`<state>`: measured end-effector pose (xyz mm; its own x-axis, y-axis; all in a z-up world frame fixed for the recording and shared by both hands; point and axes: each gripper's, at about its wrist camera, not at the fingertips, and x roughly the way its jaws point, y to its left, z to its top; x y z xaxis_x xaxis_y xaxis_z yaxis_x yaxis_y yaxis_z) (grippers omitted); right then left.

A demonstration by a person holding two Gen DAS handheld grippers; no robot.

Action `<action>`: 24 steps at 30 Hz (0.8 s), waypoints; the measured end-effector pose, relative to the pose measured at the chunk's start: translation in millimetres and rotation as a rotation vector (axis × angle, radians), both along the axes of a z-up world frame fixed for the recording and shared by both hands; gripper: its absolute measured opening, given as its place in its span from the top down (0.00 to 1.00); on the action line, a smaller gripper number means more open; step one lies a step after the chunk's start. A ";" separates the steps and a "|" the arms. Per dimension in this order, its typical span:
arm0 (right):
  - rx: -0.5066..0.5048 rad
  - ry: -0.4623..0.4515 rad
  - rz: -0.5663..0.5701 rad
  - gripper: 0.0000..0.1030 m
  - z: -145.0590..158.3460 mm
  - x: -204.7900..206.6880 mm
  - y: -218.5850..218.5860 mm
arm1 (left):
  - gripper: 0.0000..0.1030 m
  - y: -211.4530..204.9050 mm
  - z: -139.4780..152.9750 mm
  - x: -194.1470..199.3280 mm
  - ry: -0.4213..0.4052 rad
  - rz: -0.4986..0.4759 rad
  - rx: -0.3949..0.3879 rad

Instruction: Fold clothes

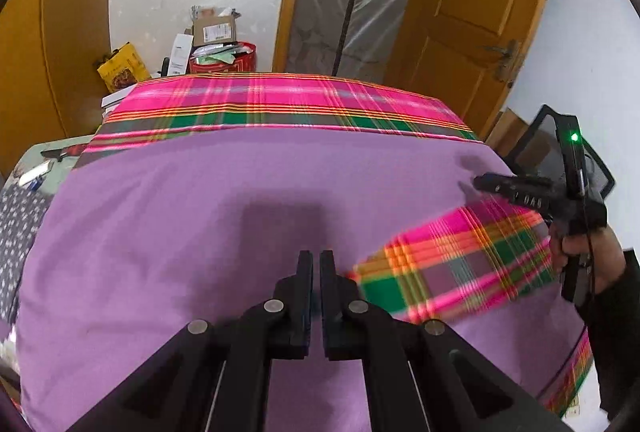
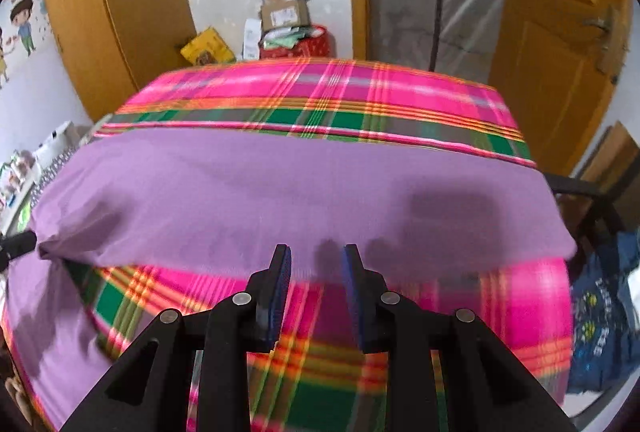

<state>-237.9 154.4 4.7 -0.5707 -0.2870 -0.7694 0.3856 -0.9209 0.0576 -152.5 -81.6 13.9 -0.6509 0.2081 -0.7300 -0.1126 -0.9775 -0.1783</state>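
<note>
A big purple cloth [image 1: 208, 200] lies spread over a table covered with a pink, green and orange checked cloth [image 1: 280, 100]. A strip of the checked cloth shows along the far edge.

In the left wrist view, the left gripper [image 1: 316, 260] hangs over the purple cloth. Its two black fingers are almost touching, so it is closed. Whether any cloth is pinched between them cannot be told here. In the right wrist view, at the far left, a corner of the purple cloth bunches to a point right at a dark tip [image 2: 18, 246].

The right gripper [image 2: 316, 256] has its blue-padded fingers partly apart. The near edge of the purple cloth lies just beyond the tips, and nothing is between the pads. A person's hand [image 1: 588, 248] in a dark sleeve holds this gripper, and a small green light [image 1: 575, 137] glows on it.

Against the white wall sit a cardboard box [image 1: 214, 28] with a white label, a red tin [image 1: 224, 62] and a yellow box [image 1: 122, 66]. The writing on them is too small to read. Wooden doors [image 1: 472, 12] stand behind. A cartoon child sticker [image 2: 24, 22] is on the wall at the left.
</note>
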 end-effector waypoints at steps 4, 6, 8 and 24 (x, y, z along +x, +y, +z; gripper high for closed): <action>0.042 -0.022 0.014 0.74 -17.1 -20.6 -9.6 | 0.97 24.0 -17.6 -40.4 -0.053 -0.033 -0.023; 0.049 -0.032 0.014 0.74 -23.9 -23.5 -8.5 | 0.97 30.6 -33.9 -53.2 -0.107 -0.050 -0.032; 0.057 -0.041 0.014 0.73 -30.4 -26.0 -7.3 | 0.97 30.8 -46.9 -52.9 -0.135 -0.066 -0.036; 0.106 -0.071 -0.027 0.73 -29.7 -39.0 19.0 | 0.97 17.7 -59.5 -31.6 -0.097 -0.086 0.004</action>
